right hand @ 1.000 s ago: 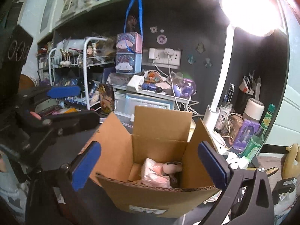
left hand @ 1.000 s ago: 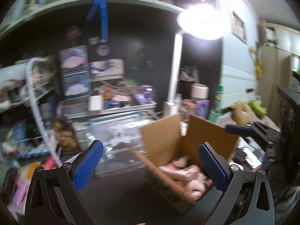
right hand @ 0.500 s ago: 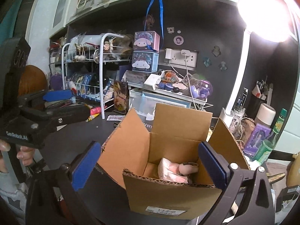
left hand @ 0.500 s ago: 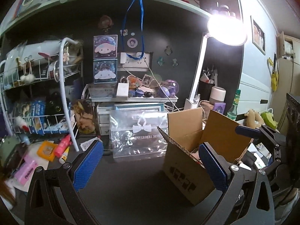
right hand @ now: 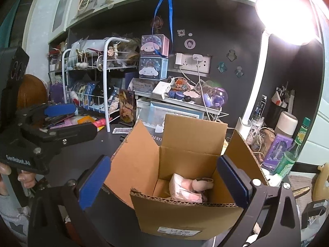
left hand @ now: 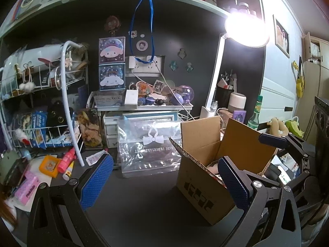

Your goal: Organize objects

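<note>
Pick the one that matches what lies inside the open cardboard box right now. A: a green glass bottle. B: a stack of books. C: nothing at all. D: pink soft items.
D: the right wrist view looks down into the cardboard box and shows pink soft items lying on its bottom.
</note>
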Motion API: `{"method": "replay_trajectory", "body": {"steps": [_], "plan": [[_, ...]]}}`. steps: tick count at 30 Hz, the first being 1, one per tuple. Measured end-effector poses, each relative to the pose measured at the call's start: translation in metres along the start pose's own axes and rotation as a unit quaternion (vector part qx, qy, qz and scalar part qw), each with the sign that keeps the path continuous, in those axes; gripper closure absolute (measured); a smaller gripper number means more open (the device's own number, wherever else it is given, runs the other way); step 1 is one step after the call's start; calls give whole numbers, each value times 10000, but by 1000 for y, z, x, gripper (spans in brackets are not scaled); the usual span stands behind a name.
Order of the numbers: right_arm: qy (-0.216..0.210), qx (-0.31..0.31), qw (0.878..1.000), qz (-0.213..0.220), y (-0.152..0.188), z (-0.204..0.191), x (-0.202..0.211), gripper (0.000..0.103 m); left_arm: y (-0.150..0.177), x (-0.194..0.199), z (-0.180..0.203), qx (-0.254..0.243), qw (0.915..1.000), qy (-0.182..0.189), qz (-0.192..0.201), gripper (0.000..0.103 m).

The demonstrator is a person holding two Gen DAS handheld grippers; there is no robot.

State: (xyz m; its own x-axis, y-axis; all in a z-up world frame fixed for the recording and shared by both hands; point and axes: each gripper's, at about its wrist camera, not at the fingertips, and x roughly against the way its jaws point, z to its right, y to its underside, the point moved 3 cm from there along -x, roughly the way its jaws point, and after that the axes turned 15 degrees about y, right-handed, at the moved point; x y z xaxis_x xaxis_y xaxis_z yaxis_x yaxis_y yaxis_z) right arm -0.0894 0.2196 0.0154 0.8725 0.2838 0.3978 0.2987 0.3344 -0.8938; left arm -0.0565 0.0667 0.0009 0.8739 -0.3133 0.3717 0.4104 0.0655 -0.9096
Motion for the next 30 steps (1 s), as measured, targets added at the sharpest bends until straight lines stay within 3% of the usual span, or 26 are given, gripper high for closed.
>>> {"method": "replay_trajectory", "body": {"steps": [30], "plan": [[49,-59,9999,-65,0,-3,1,0,3,3,-4,55,10000,-17,-19,1]]}}
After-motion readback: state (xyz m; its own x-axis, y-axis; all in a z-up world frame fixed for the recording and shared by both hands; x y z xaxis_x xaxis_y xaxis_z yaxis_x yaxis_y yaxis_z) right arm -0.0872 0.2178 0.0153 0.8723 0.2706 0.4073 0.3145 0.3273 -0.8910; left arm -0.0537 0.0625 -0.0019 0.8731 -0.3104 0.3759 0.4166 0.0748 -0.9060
